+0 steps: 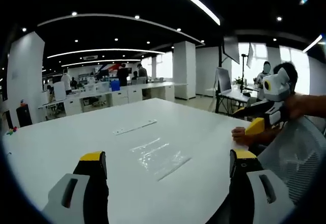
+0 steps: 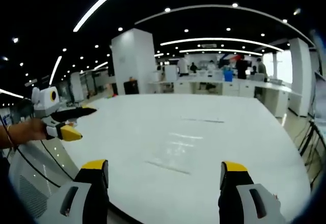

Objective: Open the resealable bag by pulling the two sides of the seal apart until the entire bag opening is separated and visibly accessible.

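A clear resealable bag (image 1: 160,158) lies flat on the white table (image 1: 76,137), a little ahead of my left gripper (image 1: 168,163), whose yellow-tipped jaws stand wide apart with nothing between them. My right gripper (image 1: 252,118) comes in from the right, held in a hand above the table's edge, jaws apart. In the right gripper view the bag (image 2: 175,152) lies ahead of my right gripper (image 2: 164,170), which is open and empty. My left gripper (image 2: 74,123) hangs at the left beyond the table's rim, open. Neither gripper touches the bag.
A thin clear strip (image 1: 135,127) lies on the table beyond the bag (image 2: 204,120). A mesh chair back (image 1: 298,152) stands at the right, and a hand (image 1: 239,134) rests at the table's edge. Desks, a pillar (image 1: 184,68) and people fill the office behind.
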`<state>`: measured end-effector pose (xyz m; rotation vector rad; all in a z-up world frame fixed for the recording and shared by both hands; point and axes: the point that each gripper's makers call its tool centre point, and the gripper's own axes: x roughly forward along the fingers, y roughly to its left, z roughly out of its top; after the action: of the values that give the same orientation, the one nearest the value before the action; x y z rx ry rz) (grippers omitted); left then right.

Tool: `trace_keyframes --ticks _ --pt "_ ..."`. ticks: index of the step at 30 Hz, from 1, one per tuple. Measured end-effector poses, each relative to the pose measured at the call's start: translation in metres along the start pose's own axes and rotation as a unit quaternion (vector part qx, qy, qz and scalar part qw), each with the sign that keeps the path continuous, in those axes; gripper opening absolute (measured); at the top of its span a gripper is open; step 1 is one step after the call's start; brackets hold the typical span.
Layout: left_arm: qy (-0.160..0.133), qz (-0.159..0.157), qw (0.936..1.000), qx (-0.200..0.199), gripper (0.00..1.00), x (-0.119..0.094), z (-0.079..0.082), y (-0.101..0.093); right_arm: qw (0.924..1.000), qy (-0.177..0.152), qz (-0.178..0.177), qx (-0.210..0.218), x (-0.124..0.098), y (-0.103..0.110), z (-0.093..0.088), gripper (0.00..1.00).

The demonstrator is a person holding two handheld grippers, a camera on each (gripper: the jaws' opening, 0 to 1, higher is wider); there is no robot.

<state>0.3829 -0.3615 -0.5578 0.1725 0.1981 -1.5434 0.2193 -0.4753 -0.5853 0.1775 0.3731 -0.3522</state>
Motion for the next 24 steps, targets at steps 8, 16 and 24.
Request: trace_keyframes --ticks 8,16,24 --pt "0.002 0.001 1.0000 -0.004 1.00 0.0010 -0.0011 0.0033 1.0000 0.003 0.007 -0.004 0.0020 0.0029 -0.0001 0.89" --pt "0.009 -0.002 0.9999 -0.007 1.00 0.0015 -0.0039 0.0036 0.9999 0.010 0.010 -0.002 0.0027 0.0051 -0.0024 0.87" --pt "0.006 -0.001 1.0000 -0.008 1.00 0.0014 -0.0028 0.0036 0.9999 0.014 0.009 -0.002 0.0019 0.0047 -0.0043 0.86"
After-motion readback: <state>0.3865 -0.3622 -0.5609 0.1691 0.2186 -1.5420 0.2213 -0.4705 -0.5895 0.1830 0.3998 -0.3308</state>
